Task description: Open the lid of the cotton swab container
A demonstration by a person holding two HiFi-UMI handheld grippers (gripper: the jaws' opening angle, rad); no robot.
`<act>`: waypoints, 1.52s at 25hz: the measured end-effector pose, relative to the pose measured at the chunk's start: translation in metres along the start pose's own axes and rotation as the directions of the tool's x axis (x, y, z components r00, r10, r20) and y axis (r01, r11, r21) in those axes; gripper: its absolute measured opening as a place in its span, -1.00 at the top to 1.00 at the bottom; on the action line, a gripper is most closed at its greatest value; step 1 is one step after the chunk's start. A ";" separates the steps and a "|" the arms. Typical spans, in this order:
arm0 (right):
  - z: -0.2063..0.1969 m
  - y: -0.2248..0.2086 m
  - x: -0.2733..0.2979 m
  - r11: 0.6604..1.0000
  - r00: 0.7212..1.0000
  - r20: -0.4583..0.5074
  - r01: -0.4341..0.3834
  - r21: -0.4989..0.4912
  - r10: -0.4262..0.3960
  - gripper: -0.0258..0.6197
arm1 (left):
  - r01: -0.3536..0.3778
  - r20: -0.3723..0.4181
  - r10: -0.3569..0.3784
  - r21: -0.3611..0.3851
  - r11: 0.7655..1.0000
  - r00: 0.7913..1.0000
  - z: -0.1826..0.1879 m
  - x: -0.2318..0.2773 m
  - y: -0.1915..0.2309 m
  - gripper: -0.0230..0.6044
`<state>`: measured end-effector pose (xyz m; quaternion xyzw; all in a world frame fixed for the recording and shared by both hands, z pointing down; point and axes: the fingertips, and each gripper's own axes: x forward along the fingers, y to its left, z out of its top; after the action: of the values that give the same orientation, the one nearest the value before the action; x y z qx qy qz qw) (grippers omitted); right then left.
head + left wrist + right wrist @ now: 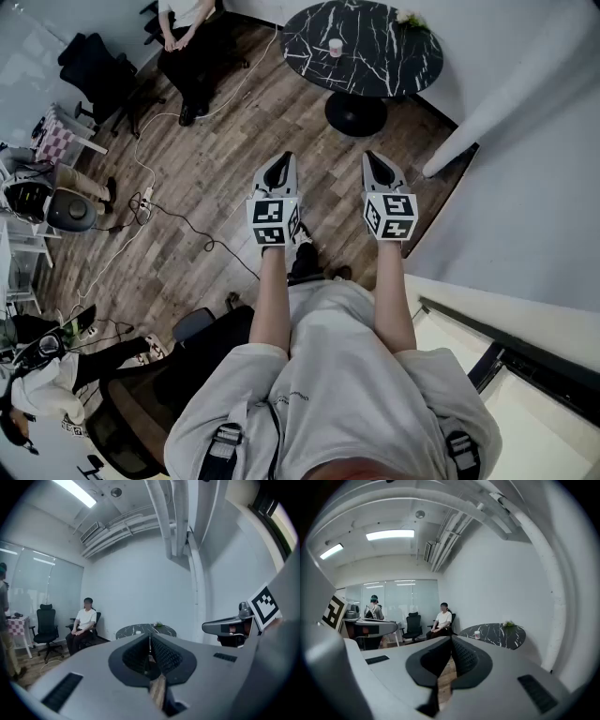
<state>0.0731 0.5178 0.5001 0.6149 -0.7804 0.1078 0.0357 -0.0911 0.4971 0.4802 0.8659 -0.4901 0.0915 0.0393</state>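
Your left tool (pixel 283 159) and right tool (pixel 374 157): jaws together on each, nothing between them. You hold both out side by side over wooden floor (pixel 216 169). Cotton swab container (pixel 336 47): small, upright on round black marble desk (pixel 394 66), well ahead of both tools, untouched. Right gripper view: container (pixel 476 634) beyond jaw tips, slightly right. Lid too small to judge.

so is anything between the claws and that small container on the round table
Nothing visible does. The left claw and right claw, both shut and empty, hang over wooden floor, and only that floor lies between them and the round table. The container stands on the tabletop, ahead of them.
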 end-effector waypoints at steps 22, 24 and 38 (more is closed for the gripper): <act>0.021 -0.033 0.063 0.998 0.999 -0.021 0.041 -0.049 -0.042 0.81 | -0.021 0.056 0.024 -0.053 0.998 0.998 0.018 0.071 0.055 0.86; 0.026 -0.043 0.072 0.997 0.998 -0.019 0.062 -0.047 -0.063 0.81 | -0.009 0.056 0.012 -0.050 0.999 0.998 0.023 0.085 0.059 0.86; 0.057 -0.084 0.161 0.991 0.992 0.007 0.129 -0.023 -0.129 0.82 | 0.022 0.020 -0.020 -0.092 0.996 1.000 0.042 0.180 0.129 0.86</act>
<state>0.1200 0.3344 0.4854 0.6638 -0.7403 0.0945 0.0479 -0.1056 0.2724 0.4713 0.8692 -0.4850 0.0603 0.0753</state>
